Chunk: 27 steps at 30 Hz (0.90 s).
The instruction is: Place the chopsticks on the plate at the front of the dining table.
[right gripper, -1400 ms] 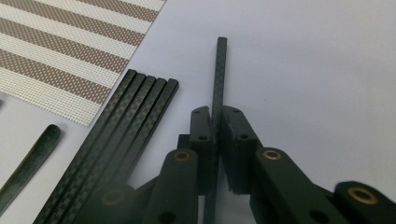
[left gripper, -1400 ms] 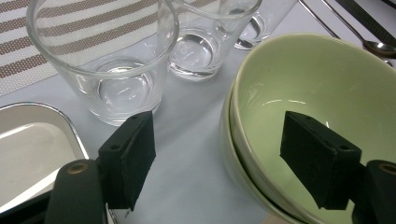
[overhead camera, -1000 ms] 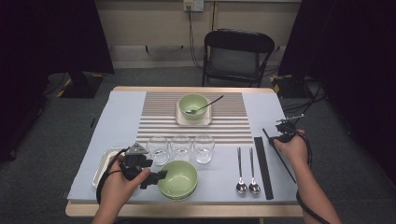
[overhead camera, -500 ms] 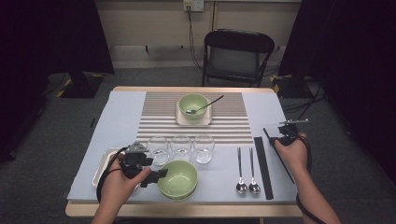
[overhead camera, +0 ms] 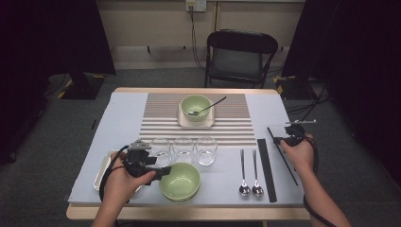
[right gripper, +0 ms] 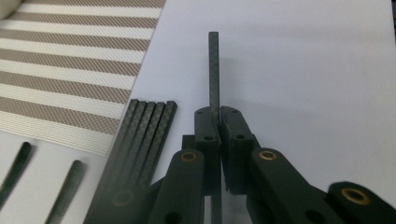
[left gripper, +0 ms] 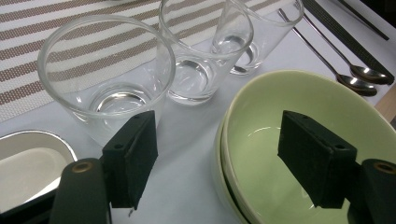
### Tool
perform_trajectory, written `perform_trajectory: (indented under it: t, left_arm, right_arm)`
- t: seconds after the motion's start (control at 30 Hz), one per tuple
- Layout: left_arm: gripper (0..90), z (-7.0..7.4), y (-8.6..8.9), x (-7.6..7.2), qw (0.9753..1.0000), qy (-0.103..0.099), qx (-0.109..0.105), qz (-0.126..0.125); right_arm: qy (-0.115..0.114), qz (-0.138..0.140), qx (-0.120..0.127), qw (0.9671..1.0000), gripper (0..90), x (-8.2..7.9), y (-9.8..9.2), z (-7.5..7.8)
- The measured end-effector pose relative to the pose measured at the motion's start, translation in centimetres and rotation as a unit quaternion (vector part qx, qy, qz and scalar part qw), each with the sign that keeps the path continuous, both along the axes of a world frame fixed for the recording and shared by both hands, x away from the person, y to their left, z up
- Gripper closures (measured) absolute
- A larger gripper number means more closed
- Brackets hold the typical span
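I can read no brand, label or writing on anything here. My right claw (right gripper: 218,122) is clenched on a single chopstick (right gripper: 213,70), a thin, flat-sided black rod with a woven carbon-fibre pattern, pinched between the two matte black pads and sticking straight out beyond them. In the high view the right claw (overhead camera: 287,140) sits over the right side of the tabletop (overhead camera: 123,113), with the chopstick (overhead camera: 289,166) running diagonally under the hand. Just beside it lies a bundle of chopsticks (right gripper: 148,126) with the same weave, packed side by side on the pale blue-grey cover.

My left claw (left gripper: 217,161) is released, jaws wide apart, one pad over the inside of the stacked green bowls (left gripper: 299,140), which are glossy and smooth, the other outside the rim near the first of three clear glasses (left gripper: 107,77). Two polished metal spoons (left gripper: 359,77) lie beyond. A striped woven placemat (overhead camera: 161,109) carries another green bowl (overhead camera: 196,105) on a square plate. A metal tray (left gripper: 28,154) lies at my left.
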<state>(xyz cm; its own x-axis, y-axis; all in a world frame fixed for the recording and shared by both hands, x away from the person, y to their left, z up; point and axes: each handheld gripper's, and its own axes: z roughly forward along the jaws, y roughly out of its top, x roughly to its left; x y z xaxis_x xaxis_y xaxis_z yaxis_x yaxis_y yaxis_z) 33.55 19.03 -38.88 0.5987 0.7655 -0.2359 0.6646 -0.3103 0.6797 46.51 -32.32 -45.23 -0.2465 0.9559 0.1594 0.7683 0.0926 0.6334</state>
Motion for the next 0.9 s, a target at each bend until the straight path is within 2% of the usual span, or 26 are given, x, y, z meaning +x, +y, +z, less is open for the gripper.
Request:
perform_trajectory:
  t: [0.07,0.17,0.43,0.7,0.9]
  left_arm:
    - [28.4,0.1,-0.1,0.0,1.0000,0.000,-0.005,0.002]
    - [29.0,0.3,-0.3,0.1,1.0000,0.003,0.000,-0.003]
    - [29.4,1.4,-0.8,0.3,0.9999,-0.009,0.004,-0.007]
    - [29.3,2.0,-1.6,0.7,0.9998,-0.008,0.009,-0.017]
    - [29.3,2.1,-2.1,1.1,0.9998,-0.007,-0.003,-0.019]
  right_arm:
    - [0.000,-0.005,0.008,1.0000,86.7,-0.1,0.0,0.4]
    - [-0.012,-0.003,0.015,0.9998,86.7,-0.1,-0.2,1.3]
    - [-0.041,0.011,0.037,0.9984,86.7,0.0,0.3,4.0]
    - [-0.067,0.040,0.040,0.9961,86.7,0.1,2.7,6.7]
    - [-0.079,0.062,0.039,0.9942,86.7,0.3,4.6,8.4]
